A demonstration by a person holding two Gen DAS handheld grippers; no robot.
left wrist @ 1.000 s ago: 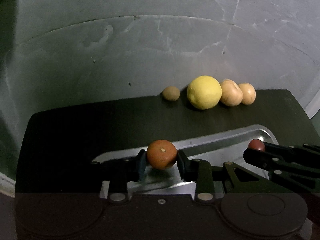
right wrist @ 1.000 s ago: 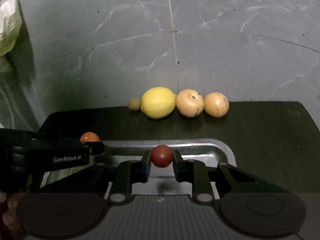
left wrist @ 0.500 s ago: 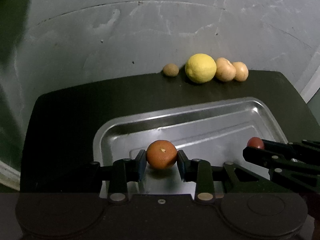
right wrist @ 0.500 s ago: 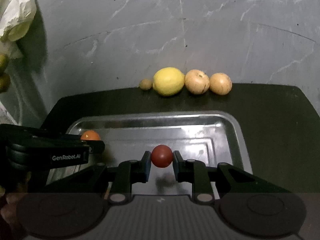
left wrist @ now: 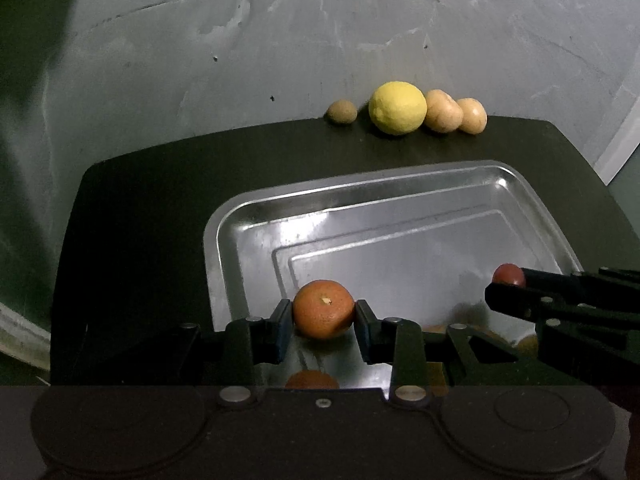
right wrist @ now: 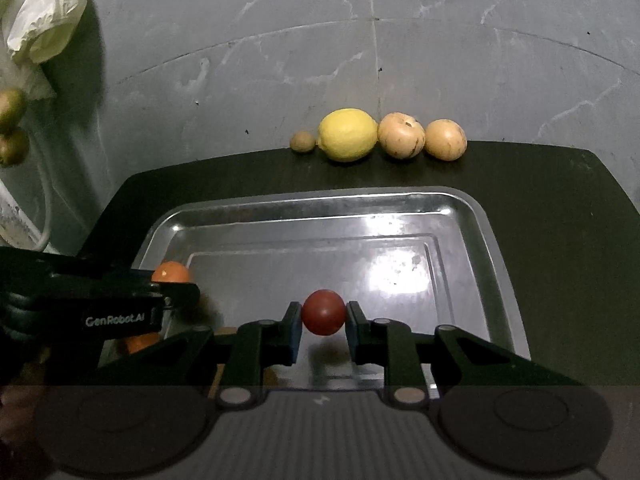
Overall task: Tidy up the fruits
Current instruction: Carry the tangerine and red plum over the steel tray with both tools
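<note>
A grey marbled wall (right wrist: pixel 280 60) fills the background, with a tile seam running vertically through it. Against it a dark tabletop (right wrist: pixel 560 216) is set, and at the centre of the tabletop a shiny metal tray (right wrist: pixel 488 248) is placed; its floor is seen bare from both wrist views, apart from orange patches low at the near edge, partly hidden by the grippers (fruit or reflection cannot be told).

At 12 o'clock from the tray, along the wall edge, four fruits are lined up in a row: a lemon (right wrist: pixel 347 134), two pale round fruits (right wrist: pixel 401 135) touching each other, and a small brown fruit (right wrist: pixel 303 141) at the lemon's 9 o'clock. The row is judged to be a sorted line, kept against the wall so nothing rolls.

At 10 o'clock in the right wrist view a crumpled pale bag (right wrist: pixel 44 20) is hung, with two greenish fruits (right wrist: pixel 10 124) below it.

An orange fruit (left wrist: pixel 323 309) is clamped in the left gripper (left wrist: pixel 323 314), the pads closed to the fruit's width on opposite sides. A smaller red fruit (right wrist: pixel 323 312) is pinched likewise in the right gripper (right wrist: pixel 322 316). Both are held above the tray's near half, side by side. The equatorial pinch is judged to be chosen to keep round fruit from slipping out.
</note>
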